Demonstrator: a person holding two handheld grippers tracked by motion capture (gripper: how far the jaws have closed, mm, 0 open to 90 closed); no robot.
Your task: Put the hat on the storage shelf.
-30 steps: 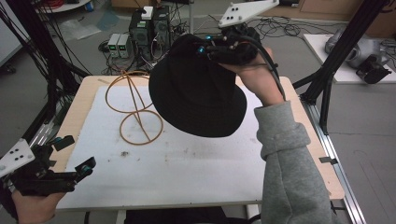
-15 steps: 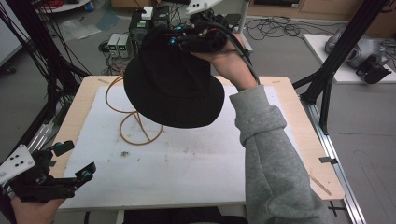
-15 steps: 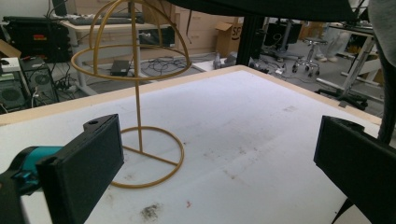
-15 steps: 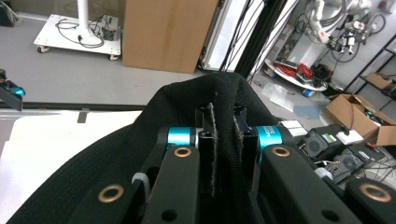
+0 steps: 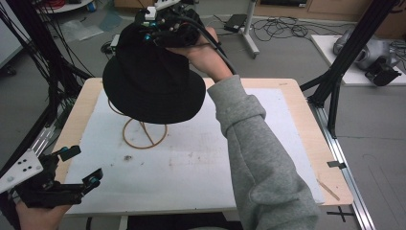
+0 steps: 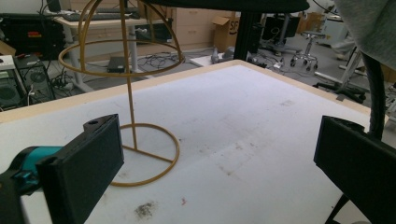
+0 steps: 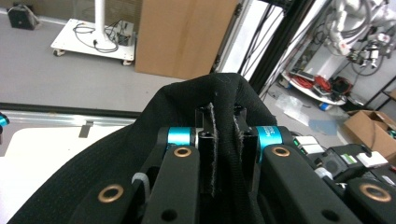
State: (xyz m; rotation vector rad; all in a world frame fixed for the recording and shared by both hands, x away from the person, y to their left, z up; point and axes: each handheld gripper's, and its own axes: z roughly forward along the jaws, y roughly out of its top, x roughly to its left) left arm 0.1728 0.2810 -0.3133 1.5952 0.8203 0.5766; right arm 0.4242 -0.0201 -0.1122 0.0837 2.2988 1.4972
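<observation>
The black hat hangs in the upper left of the high view, above the far left part of the table. It is tilted: the crown points up and toward the top of the frame, where it is pinched, and the open brim faces down and toward the bottom of the frame. The brim's wide oval runs roughly left to right across the picture.

The right gripper sits at the top of the high view, its jaws closed tight on a fold of the hat's crown. In the right gripper view the two pads press a ridge of black cloth between them, with the rest of the hat draped below.

Under the hat stands a gold wire stand; its round base lies on the white mat, and its upper hoops are mostly hidden by the brim. In the left gripper view the stand rises upright, with the brim just above its top.

The left gripper rests at the lower left of the high view, jaws spread wide and holding nothing.
</observation>
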